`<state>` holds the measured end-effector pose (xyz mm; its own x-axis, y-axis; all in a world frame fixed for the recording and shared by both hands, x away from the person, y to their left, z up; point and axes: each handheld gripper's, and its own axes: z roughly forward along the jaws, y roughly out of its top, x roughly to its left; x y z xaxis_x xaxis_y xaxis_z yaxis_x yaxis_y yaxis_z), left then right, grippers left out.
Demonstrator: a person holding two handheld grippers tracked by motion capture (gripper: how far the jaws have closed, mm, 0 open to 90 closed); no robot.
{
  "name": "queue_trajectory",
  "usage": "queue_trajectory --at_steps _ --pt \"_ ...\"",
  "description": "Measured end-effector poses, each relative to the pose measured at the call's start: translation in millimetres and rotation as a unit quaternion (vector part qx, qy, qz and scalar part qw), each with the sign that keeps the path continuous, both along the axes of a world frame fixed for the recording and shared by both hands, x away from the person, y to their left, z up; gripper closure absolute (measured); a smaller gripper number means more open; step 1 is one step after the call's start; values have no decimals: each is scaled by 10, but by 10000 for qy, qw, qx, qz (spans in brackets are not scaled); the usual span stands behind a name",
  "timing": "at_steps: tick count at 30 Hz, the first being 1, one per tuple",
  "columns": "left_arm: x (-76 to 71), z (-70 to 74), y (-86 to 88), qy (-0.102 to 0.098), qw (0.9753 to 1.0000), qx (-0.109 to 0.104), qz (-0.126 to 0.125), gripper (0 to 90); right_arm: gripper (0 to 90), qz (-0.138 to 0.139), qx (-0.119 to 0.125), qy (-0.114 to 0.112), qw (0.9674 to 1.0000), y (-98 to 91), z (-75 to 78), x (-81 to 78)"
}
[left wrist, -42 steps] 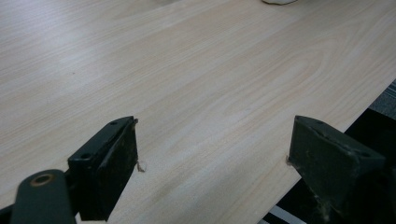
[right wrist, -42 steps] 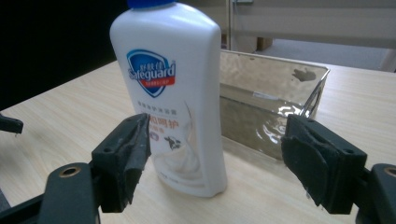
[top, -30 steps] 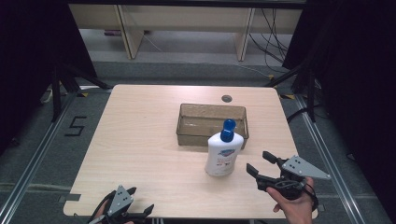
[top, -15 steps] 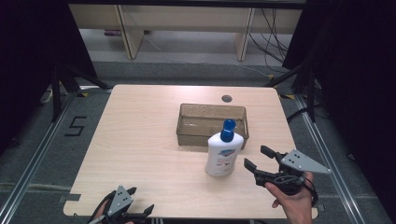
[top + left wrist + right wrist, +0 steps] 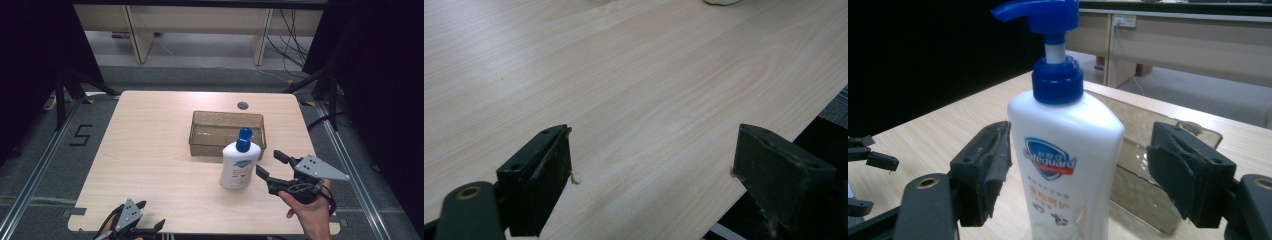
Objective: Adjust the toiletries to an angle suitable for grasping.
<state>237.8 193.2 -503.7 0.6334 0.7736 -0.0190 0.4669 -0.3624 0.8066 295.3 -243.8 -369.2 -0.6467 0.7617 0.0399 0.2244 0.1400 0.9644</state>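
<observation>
Standing upright near the table's (image 5: 150,150) right edge, a white soap bottle (image 5: 240,167) touches a brown tray (image 5: 200,135). The right gripper (image 5: 272,165) faces it, jaws spread. The left gripper (image 5: 147,220) rests spread at the front edge.

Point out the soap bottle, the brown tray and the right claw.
soap bottle (image 5: 239,167): high view, on its white body at the label.
brown tray (image 5: 226,118): high view, on its far rim.
right claw (image 5: 272,164): high view, midway between its open fingertips, right of the bottle.

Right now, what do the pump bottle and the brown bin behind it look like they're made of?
Pump bottle: likely glossy white plastic with a blue plastic pump, smooth and faintly shiny. Brown bin: probably translucent tinted plastic, since the tabletop shows through its walls.
</observation>
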Motion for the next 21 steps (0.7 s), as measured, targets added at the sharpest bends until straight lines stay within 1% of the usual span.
queue_trajectory --at_steps 1,2,3,4,5,6,7,8,9,10,11,13,14,15,16,17,18,20,21 --pt "4 5 12 9 9999 92 -45 152 262 7 35 128 9999 21 8 -8" --pt "4 5 12 9 9999 92 -45 151 262 7 35 128 9999 21 8 -8" --pt "-4 -4 -15 -5 9998 -182 6 151 262 3 -43 -27 10000 29 20 21" --pt "-4 -4 -15 -5 9998 -182 6 151 262 3 -43 -27 10000 29 20 21" --pt "-2 1 -7 8 9999 -148 -17 151 262 93 27 36 9999 47 18 30" --pt "1 1 -4 3 9999 -104 -11 152 262 56 39 92 9999 59 24 33" --pt "0 -2 -4 12 9999 -107 -15 151 262 59 -14 -22 10000 62 31 66" --pt "0 -2 -4 12 9999 -107 -15 152 262 59 -14 -22 10000 62 31 66" --pt "-2 -1 -5 11 9999 -105 -16 151 262 8 6 52 10000 88 47 66" --pt "-2 -1 -5 11 9999 -105 -16 152 262 36 -15 -1 10000 92 52 76" --pt "-2 1 -11 7 9999 -150 -8 152 262 147 55 103 9998 113 55 80" --pt "7 2 -3 14 10000 -63 -22 151 262 99 -28 3 9999 121 70 97" --pt "7 2 -3 14 10000 -63 -22 151 262 99 -28 3 9999 121 70 97" --pt "6 -3 -10 51 9999 -127 16 151 262 173 17 41 9998 137 82 117" --pt "7 -2 -9 45 9999 -123 15 151 262 168 -9 -8 9999 134 87 130" --pt "14 9 9 43 10000 -3 -66 151 262 157 19 52 9999 140 92 131" --pt "10 1 -14 32 9999 -160 10 151 262 116 1 28 9999 138 102 140" --pt "7 4 -19 4 9999 -166 14 151 262 146 44 63 9999 147 109 149" --pt "5 7 -29 5 9998 -184 -9 151 262 184 58 -12 9998 164 123 172"
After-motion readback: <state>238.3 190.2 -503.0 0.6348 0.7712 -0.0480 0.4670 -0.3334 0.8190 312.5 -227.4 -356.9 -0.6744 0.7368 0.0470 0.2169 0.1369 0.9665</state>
